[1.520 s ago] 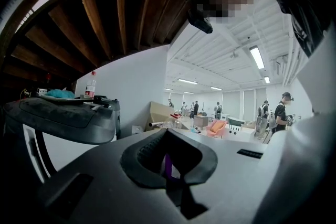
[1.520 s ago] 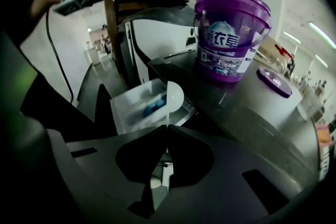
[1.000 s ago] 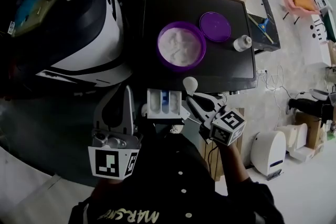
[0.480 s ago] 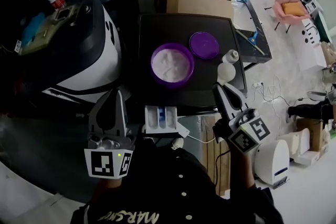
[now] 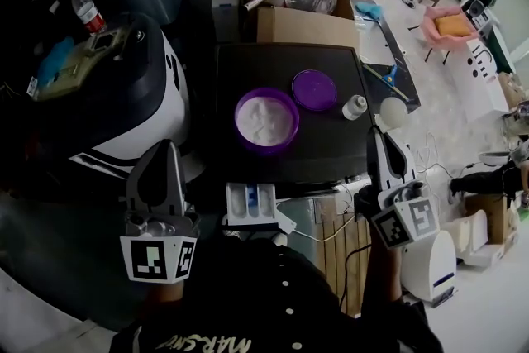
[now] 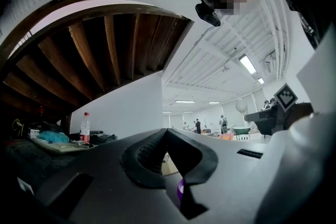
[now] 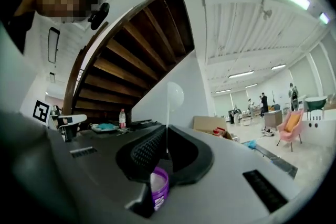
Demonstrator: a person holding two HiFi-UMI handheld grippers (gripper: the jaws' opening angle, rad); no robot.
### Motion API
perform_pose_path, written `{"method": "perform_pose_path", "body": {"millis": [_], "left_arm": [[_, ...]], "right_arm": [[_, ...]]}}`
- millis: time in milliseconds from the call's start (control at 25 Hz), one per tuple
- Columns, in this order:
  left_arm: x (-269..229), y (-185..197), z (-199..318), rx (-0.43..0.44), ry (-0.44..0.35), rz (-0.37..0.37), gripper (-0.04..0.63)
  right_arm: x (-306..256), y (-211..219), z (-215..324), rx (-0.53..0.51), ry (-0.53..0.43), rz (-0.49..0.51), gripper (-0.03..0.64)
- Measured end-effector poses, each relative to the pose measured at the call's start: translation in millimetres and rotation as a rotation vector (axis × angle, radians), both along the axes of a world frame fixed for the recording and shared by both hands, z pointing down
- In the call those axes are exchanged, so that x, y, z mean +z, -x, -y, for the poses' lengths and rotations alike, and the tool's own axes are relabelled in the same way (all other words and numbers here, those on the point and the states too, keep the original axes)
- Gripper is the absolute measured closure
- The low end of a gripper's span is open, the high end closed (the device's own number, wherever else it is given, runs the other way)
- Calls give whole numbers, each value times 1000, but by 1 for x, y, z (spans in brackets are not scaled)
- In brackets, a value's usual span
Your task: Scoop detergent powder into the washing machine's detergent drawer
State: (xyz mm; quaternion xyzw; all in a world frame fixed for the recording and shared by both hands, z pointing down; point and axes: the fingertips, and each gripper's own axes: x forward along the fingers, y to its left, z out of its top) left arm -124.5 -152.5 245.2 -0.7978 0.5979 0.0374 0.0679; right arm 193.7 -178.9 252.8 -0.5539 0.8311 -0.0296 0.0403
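The right tongs (image 5: 383, 143), clamped on the spoon (image 5: 394, 113) beyond the worktop's (image 5: 322, 153) right edge, should dip shallowly into the powder bowl (image 5: 266, 120) at mid-worktop and travel level to the drawer (image 5: 252, 204) under the near edge; the left tongs (image 5: 163, 150) are pinched together, empty.

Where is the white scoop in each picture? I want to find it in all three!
Head view: the white scoop sits right of middle, next to the small white bottle.
Left gripper view: the scoop is a small white ball at the right.
Right gripper view: the scoop stands dead centre, above the shut jaws.
Shared landmark: the red-capped water bottle.
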Motion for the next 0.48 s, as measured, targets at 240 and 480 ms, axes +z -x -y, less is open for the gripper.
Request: {"method": "perform_pose_path", "body": {"millis": [240, 480], "left_arm": [[-3, 2, 1, -7, -6, 12, 581], [-5, -1, 1, -1, -11, 17, 581]], "right_arm": [[-16, -5, 0, 61, -43, -33, 583], [-12, -10, -2, 64, -78, -23, 584]]}}
